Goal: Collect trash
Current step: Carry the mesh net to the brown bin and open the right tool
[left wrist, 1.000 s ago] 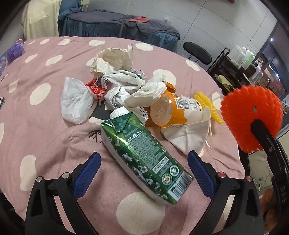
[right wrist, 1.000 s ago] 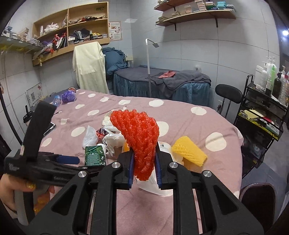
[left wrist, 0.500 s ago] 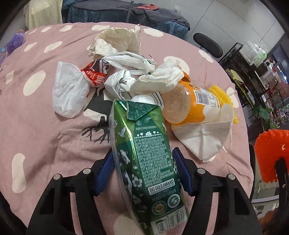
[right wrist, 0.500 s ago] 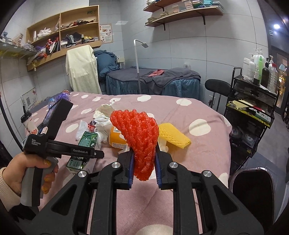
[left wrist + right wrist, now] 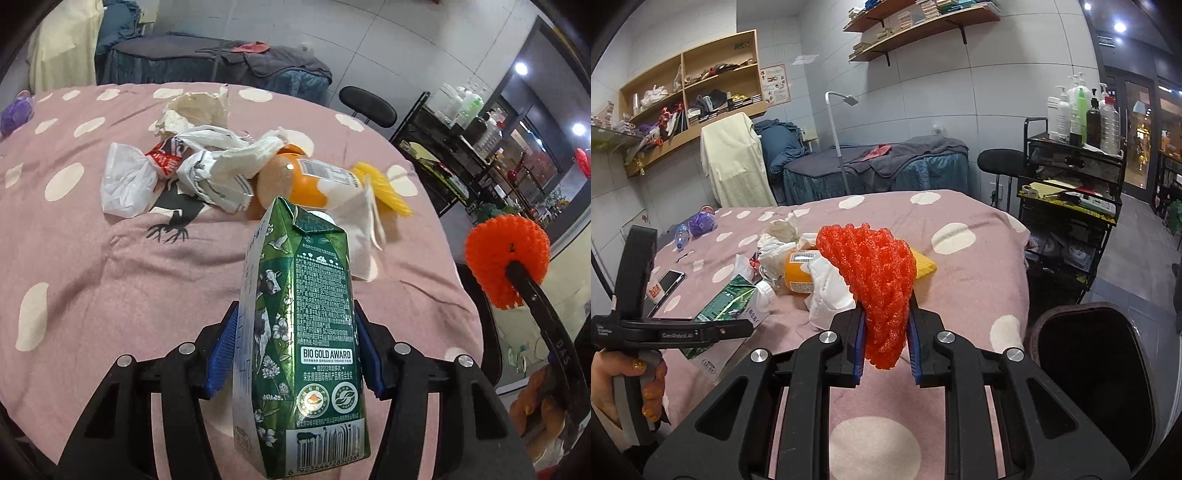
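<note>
The table has a pink polka-dot cloth over it, and its near edge is cut off behind the grippers in both views. Just off its right edge there's a dark bin, only partly in frame, can't see inside it.

The trash pile sits toward the far right part of the table: one crumpled paper bag at the back, a couple of white plastic bags tangled together (hard to count exactly), one orange bottle lying on its side half buried under them, one white face mask, and one yellow foam net mostly hidden behind the mask.

The left gripper is clamped on one green milk carton, blue pads pressed on both sides, carton lifted off the cloth with its cap end pointing at the pile. The bottom of the carton runs out of frame.

The right gripper is squeezed onto one red foam net, held up over the near right edge of the table, next to the bin.

One phone lies near the left edge.
</note>
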`<control>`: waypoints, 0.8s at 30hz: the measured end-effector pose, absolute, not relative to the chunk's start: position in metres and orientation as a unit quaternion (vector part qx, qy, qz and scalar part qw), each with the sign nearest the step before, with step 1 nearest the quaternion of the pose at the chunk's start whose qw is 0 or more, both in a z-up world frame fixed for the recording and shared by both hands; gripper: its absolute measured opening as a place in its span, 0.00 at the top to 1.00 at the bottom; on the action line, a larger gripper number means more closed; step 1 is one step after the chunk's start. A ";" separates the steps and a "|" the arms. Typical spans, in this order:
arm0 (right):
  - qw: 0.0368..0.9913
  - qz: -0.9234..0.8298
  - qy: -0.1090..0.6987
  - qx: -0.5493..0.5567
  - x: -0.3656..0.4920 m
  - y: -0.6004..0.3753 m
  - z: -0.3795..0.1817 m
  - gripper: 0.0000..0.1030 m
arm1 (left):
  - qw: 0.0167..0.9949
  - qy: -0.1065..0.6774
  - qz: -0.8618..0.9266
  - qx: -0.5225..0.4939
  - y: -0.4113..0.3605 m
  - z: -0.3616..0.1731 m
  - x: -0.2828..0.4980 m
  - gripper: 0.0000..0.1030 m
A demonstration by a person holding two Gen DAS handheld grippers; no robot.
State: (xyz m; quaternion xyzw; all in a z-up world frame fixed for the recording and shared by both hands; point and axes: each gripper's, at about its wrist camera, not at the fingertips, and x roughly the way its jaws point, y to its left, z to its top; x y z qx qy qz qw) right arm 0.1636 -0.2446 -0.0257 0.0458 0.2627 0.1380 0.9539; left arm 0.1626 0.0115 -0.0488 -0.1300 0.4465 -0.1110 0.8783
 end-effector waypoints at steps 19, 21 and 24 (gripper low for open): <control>0.943 -0.070 0.309 0.097 0.137 -0.403 -0.070 0.81 | 0.896 0.358 -0.256 -0.057 -0.104 -0.009 0.128 0.46; 0.935 -0.095 0.327 0.098 0.141 -0.419 -0.081 0.81 | 0.892 0.357 -0.272 -0.048 -0.118 -0.010 0.128 0.46; 0.918 -0.125 0.361 0.102 0.150 -0.443 -0.101 0.81 | 0.888 0.351 -0.295 -0.033 -0.142 -0.012 0.129 0.46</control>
